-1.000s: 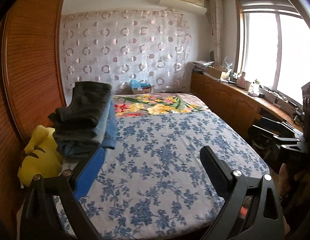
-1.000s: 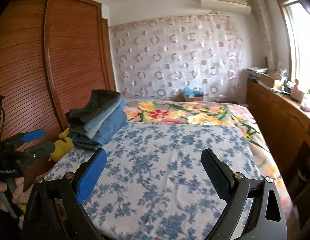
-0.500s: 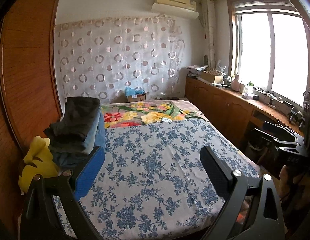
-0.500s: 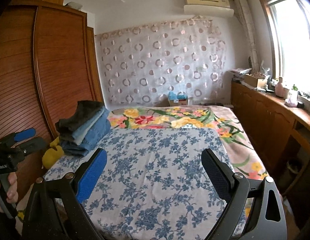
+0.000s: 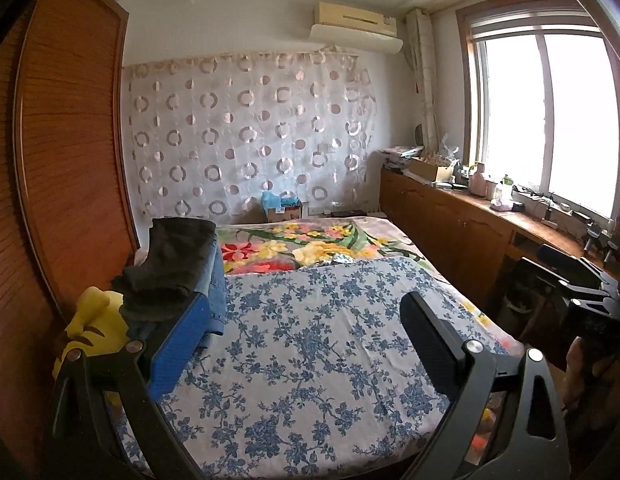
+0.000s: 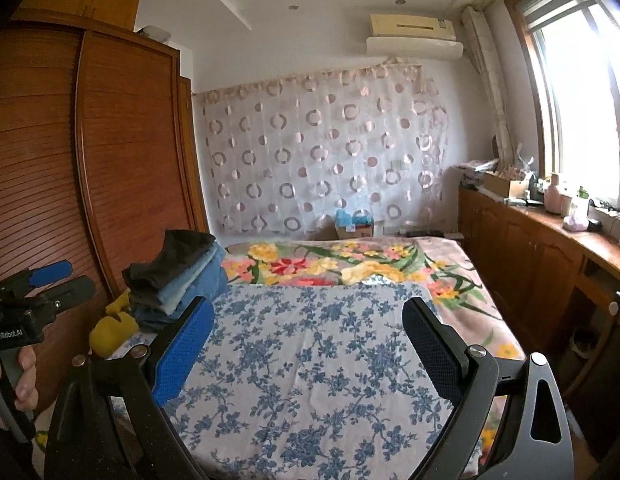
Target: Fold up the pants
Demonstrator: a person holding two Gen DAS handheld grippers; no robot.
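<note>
A stack of folded pants [image 5: 178,272], dark ones on top of blue jeans, sits at the bed's left edge; it also shows in the right wrist view [image 6: 178,276]. My left gripper [image 5: 306,328] is open and empty, held back from the foot of the bed, its blue finger in front of the stack. My right gripper [image 6: 308,334] is open and empty, also back from the bed. The left gripper shows at the left edge of the right wrist view [image 6: 38,286]. The right gripper shows at the right edge of the left wrist view [image 5: 570,276].
The bed carries a blue floral sheet [image 5: 318,352] and a flowered blanket [image 5: 310,244] at the far end. A yellow plush toy [image 5: 90,328] lies beside the stack. A wooden wardrobe [image 6: 90,168] stands left, a cluttered counter [image 5: 490,216] under the window right.
Both grippers have pulled back and tilted up, so the bed looks smaller and more ceiling shows. Both stayed open. The stack has not moved.
</note>
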